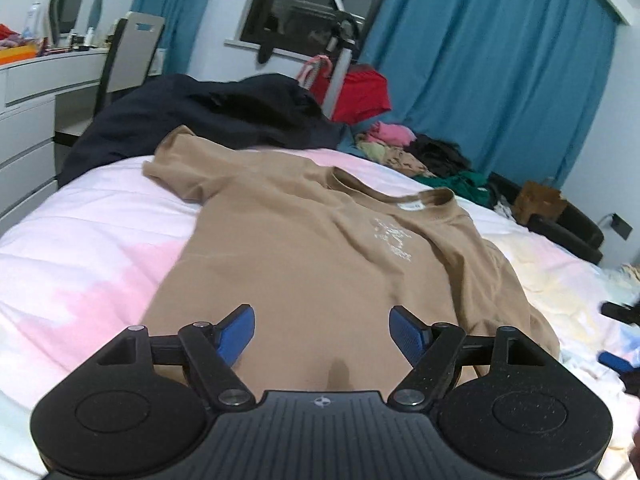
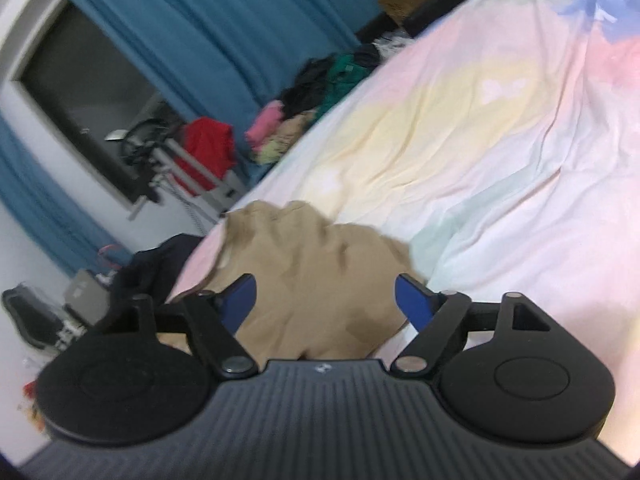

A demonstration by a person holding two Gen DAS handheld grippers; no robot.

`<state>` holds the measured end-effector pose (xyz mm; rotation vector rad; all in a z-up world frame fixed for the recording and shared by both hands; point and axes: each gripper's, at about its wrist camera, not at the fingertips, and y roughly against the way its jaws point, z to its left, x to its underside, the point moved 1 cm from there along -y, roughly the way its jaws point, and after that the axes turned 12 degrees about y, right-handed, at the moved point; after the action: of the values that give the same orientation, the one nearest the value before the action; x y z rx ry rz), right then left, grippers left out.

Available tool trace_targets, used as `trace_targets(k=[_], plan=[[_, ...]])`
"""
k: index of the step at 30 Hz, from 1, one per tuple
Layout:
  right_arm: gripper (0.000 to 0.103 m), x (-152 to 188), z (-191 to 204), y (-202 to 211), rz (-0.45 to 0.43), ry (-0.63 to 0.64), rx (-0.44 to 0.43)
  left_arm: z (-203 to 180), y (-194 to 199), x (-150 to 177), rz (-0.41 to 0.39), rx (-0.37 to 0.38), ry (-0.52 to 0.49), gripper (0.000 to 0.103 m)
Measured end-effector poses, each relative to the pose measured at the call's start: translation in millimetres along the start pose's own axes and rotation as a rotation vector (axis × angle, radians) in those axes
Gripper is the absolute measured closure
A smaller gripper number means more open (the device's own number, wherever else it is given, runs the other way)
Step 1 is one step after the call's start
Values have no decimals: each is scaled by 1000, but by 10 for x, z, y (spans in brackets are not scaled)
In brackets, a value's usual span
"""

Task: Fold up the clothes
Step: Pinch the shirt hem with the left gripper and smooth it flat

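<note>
A tan T-shirt [image 1: 304, 240] with a small white chest print lies spread face up on the pastel bed cover [image 1: 80, 248], collar toward the far right. My left gripper [image 1: 322, 320] hovers over its lower hem with the blue pads wide apart and nothing between them. In the tilted, blurred right wrist view, a bunched part of the same T-shirt [image 2: 316, 272] lies under and ahead of my right gripper [image 2: 325, 294], whose jaws also stand apart. The cloth there sits below the fingers, not pinched. At the right edge of the left wrist view, a bit of the other gripper [image 1: 616, 336] shows.
A dark navy garment [image 1: 192, 120] is heaped at the far end of the bed. A pile of mixed clothes [image 1: 420, 152] lies past the bed's right side, with a red garment on a rack [image 1: 360, 92]. White drawers [image 1: 24, 120] and a chair [image 1: 128, 52] stand left.
</note>
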<state>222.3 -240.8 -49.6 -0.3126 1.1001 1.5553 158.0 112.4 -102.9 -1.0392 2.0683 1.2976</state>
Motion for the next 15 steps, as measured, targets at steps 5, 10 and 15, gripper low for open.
trace_targets(k=[5,10,15], plan=[[41,-131,-332,-745,100,-61,76,-40,-131,45,15,9,-15,27],[46,-98,-474,-1195,100,-52,24,-9,-264,69,34,16,-14,27],[91,-100,-248,-1298,82,25,-157,158,-418,-1,57,-5,97,27]])
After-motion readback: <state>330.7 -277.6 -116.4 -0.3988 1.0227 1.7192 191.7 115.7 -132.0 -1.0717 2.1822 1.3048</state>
